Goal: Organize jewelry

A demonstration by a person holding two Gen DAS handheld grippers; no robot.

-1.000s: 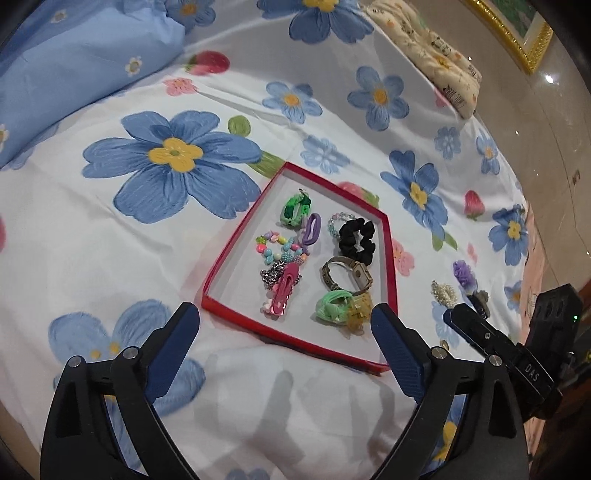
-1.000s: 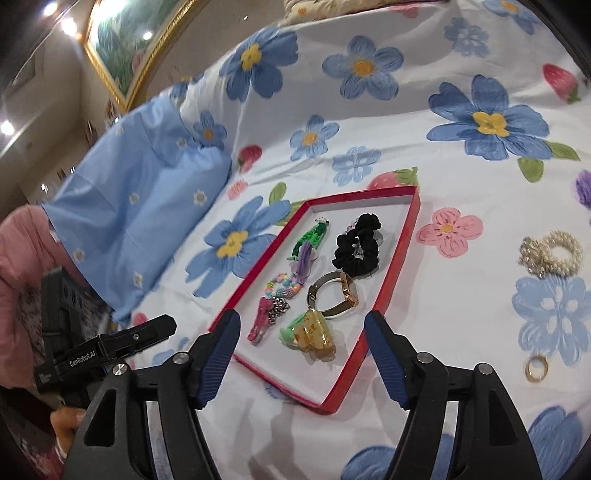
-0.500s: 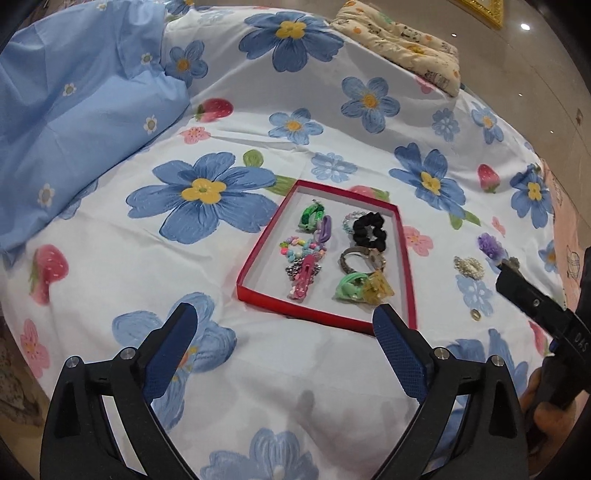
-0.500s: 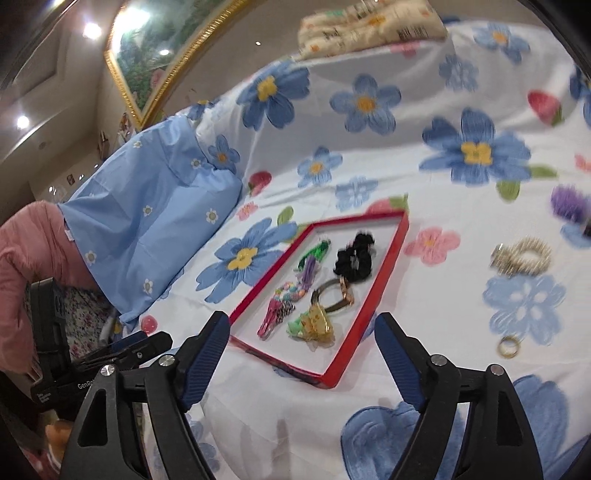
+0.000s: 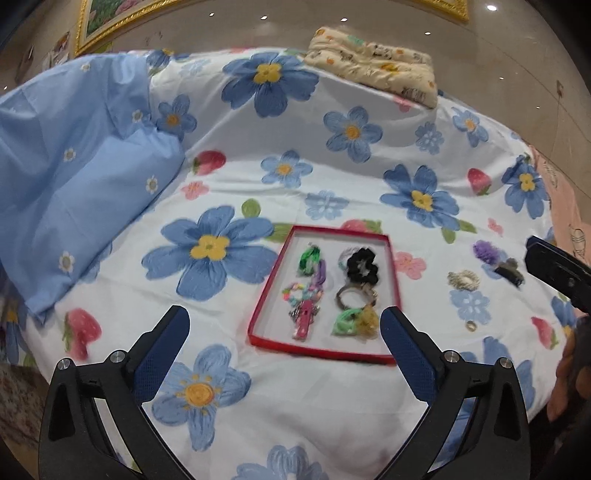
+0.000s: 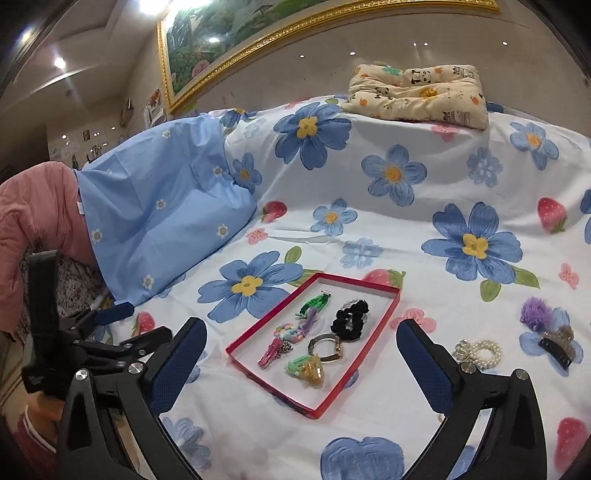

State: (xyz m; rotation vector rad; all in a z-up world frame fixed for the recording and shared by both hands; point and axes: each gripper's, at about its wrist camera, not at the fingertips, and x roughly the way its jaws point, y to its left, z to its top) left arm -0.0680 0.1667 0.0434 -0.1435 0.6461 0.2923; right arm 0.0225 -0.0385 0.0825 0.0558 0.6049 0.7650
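Observation:
A red-rimmed tray (image 5: 266, 295) (image 6: 369, 350) lies on the flowered bedsheet. It holds a black scrunchie (image 5: 362, 267) (image 6: 349, 319), a watch (image 5: 352, 295), a pink clip (image 5: 303, 325), green and amber claw clips (image 6: 306, 367) and a beaded piece. Right of the tray, on the sheet, lie a pearl bracelet (image 5: 463, 279) (image 6: 480, 352), a purple pom-pom (image 6: 535, 314), a dark claw clip (image 6: 557, 345) and a gold ring (image 5: 470, 325). My left gripper (image 5: 284, 325) and right gripper (image 6: 301, 332) hover above and in front of the tray. Their jaws are opening, with nothing between them.
A light blue pillow (image 5: 74, 184) lies at the left. A cream panda cushion (image 6: 417, 96) rests on the raised far end of the bed. A pink blanket (image 6: 29, 206) is at the far left, and a gold-framed painting (image 6: 258, 22) hangs behind.
Both grippers have risen and drawn back from the tray, which looks smaller and farther off. The right jaws have spread wider. The jewelry has not moved.

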